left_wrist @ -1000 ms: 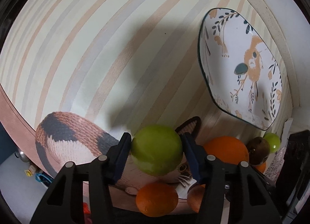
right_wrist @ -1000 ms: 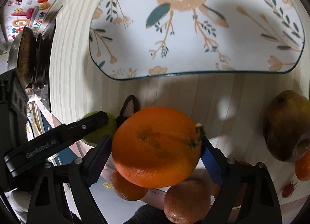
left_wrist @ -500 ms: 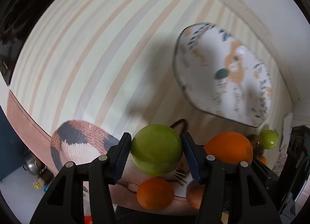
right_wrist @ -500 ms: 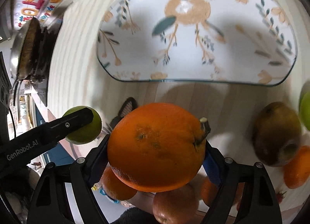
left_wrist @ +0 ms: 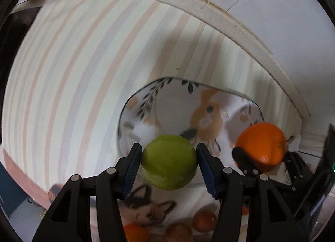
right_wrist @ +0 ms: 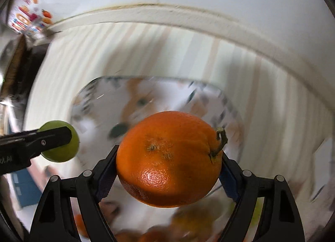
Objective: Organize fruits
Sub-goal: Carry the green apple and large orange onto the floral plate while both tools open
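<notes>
The left gripper [left_wrist: 169,162] has its jaws clamped on a green apple [left_wrist: 169,161]; the right gripper [right_wrist: 168,170] grips an orange [right_wrist: 168,168]. Both fruits hang above the plate [left_wrist: 146,112].

A striped tablecloth [left_wrist: 73,78] in pale cream, peach and grey is covering the table, running up to a white ledge [left_wrist: 209,9] along the white wall [left_wrist: 272,11]. A cat-patterned mat [left_wrist: 146,210] is lying on the cloth near its front edge, blurred. Colourful stickers [right_wrist: 29,18] are showing on a surface at the far left, and a dark object [right_wrist: 18,68] is standing beside the cloth there.
</notes>
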A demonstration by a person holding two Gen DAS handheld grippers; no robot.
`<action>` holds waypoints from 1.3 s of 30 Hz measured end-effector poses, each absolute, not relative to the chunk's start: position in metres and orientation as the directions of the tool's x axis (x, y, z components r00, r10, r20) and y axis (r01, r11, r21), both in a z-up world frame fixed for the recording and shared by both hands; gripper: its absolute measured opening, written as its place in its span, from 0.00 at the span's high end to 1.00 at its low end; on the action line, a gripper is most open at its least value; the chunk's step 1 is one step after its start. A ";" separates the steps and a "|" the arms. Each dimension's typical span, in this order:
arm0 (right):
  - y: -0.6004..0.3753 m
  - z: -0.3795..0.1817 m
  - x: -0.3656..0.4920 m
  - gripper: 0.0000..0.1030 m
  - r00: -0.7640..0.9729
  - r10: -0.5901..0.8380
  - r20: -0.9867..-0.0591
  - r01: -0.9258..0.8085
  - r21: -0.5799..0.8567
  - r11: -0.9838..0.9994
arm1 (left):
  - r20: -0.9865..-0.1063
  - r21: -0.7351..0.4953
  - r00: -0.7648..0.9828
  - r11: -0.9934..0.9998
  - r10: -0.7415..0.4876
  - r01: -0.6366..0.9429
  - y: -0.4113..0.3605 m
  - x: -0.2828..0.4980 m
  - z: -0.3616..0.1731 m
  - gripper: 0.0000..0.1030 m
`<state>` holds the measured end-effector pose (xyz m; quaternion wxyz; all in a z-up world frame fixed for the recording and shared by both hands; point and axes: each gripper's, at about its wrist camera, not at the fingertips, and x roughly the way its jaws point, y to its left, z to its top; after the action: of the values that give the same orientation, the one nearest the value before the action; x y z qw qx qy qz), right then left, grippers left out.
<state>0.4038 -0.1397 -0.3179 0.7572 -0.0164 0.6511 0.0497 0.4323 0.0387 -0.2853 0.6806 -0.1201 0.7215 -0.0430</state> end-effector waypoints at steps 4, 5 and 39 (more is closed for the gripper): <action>-0.143 -0.327 0.421 0.16 0.149 -0.024 -0.989 -0.122 -0.042 0.992 | -0.976 -0.188 -0.093 0.977 -0.197 -0.099 0.028 0.458 -0.309 0.50; -0.140 -0.329 0.423 0.16 0.143 -0.033 -0.989 -0.120 -0.051 0.991 | -0.977 -0.179 -0.102 0.979 -0.188 -0.092 0.025 0.462 -0.313 0.50; -0.164 -0.237 0.363 0.08 0.190 0.078 -0.979 -0.003 0.079 0.997 | -0.984 -0.128 0.135 0.989 -0.117 -0.074 0.049 0.402 -0.229 0.19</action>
<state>0.3631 -0.1639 -0.2372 0.7709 0.0297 0.6357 0.0261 0.4019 0.0491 -0.2286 0.7497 -0.0727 0.6576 -0.0144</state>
